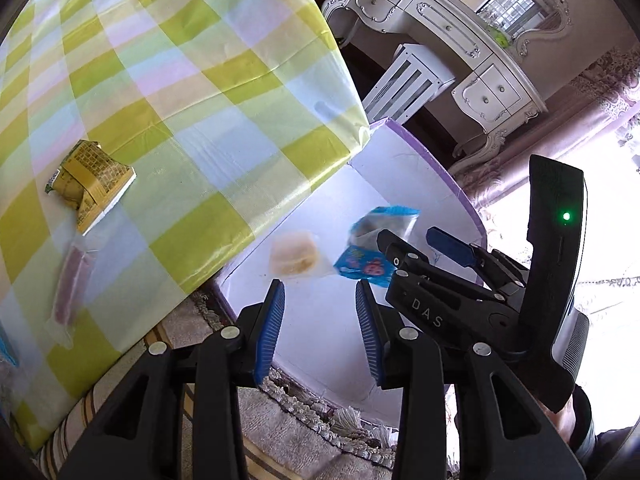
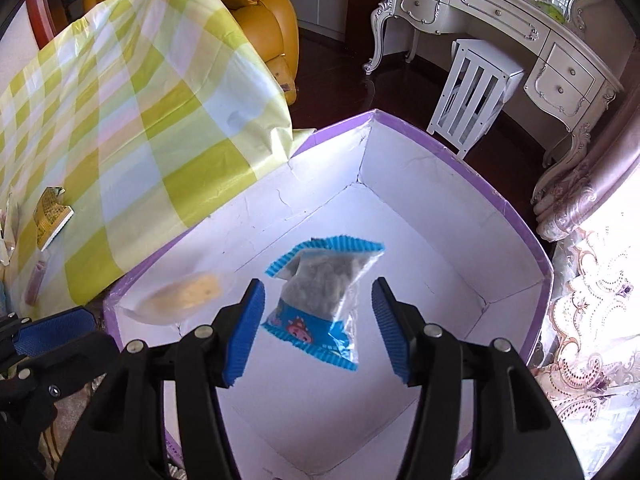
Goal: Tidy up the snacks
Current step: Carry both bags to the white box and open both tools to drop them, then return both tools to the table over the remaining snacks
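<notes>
Blue snack packet [image 2: 320, 304]: between the right tongs [image 2: 318, 330] but clear of both pads, over the white box [image 2: 440, 216].
Pale snack [image 2: 184, 294]: blurred, just inside the box's left wall.
Left tongs [image 1: 320, 320]: partly open, empty.
Doing it well: let both packets drop inside the walls (not on the rim).
Pose: both tongs tilt steeply down over the box.
Counter [image 1: 192, 92]: a yellow packet [image 1: 90, 182] and a pink one [image 1: 70, 288] lie there.

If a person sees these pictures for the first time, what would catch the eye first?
Probably the blue snack packet, blurred, between the pads of the open right claw above the white box with the purple rim. A pale snack in a clear wrapper is near the box's left wall. Beside the box, the green checked tablecloth bears a yellow packet.
</notes>
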Action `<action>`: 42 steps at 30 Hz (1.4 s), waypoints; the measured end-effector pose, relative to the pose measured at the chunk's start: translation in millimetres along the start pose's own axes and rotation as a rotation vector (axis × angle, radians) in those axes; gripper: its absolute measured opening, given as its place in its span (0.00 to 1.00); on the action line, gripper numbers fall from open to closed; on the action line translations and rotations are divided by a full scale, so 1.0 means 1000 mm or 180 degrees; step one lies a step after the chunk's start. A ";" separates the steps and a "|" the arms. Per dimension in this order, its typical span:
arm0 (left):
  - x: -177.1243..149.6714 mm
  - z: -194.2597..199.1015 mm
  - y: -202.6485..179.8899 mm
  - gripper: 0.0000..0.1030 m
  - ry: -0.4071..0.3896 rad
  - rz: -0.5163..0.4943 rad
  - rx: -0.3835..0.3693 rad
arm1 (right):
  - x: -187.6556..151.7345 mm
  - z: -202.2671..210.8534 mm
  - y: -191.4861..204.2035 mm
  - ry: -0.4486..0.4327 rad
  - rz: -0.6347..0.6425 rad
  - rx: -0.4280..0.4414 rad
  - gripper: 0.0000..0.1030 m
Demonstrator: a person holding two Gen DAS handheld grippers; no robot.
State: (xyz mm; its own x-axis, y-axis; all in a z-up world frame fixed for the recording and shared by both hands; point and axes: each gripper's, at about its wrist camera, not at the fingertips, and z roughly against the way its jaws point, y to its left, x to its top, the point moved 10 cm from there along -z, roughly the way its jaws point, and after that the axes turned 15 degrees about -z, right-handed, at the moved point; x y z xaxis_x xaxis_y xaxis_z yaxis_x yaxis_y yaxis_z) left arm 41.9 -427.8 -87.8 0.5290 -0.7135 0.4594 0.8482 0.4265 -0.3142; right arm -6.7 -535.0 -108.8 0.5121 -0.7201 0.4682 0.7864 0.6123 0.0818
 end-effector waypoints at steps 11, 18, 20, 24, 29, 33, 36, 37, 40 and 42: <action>0.007 0.040 0.013 0.86 -0.0363 -0.0039 0.0483 | 0.020 0.023 0.010 -0.0386 0.0090 -0.0114 0.91; -0.003 0.099 0.055 0.93 -0.0691 0.0053 0.1311 | 0.026 0.047 0.045 -0.0596 0.0273 -0.0079 0.95; -0.010 0.124 0.071 0.96 -0.0837 0.0100 0.1612 | 0.024 0.052 0.059 -0.0620 0.0357 -0.0028 0.95; -0.031 0.175 0.098 0.96 -0.1262 0.0247 0.1911 | 0.018 0.067 0.092 -0.0671 0.0513 0.0256 0.95; -0.074 0.226 0.139 0.96 -0.1434 0.0614 0.2110 | 0.011 0.077 0.132 -0.0574 0.0516 0.0728 0.95; -0.119 0.256 0.177 0.96 -0.1447 0.0975 0.2376 | -0.001 0.079 0.165 -0.0577 0.0794 0.0804 0.95; -0.146 0.277 0.199 0.95 -0.1470 0.1139 0.2560 | -0.009 0.080 0.187 -0.0574 0.0957 0.0893 0.95; -0.153 0.283 0.204 0.95 -0.1483 0.1162 0.2608 | -0.010 0.078 0.193 -0.0572 0.0998 0.0896 0.95; -0.169 0.296 0.220 0.94 -0.1463 0.1203 0.2765 | -0.012 0.070 0.208 -0.0550 0.1109 0.0901 0.95; -0.177 0.303 0.230 0.94 -0.1448 0.1219 0.2811 | -0.013 0.062 0.219 -0.0519 0.1181 0.0905 0.95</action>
State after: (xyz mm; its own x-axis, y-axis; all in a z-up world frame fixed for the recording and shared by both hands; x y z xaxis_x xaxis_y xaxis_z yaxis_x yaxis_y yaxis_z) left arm 151.6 -35.1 10.1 0.5708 -0.2492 0.7824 0.2460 0.9610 0.1266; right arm 137.6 -371.0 -42.8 0.6611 -0.3901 0.6409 0.4242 0.8989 0.1096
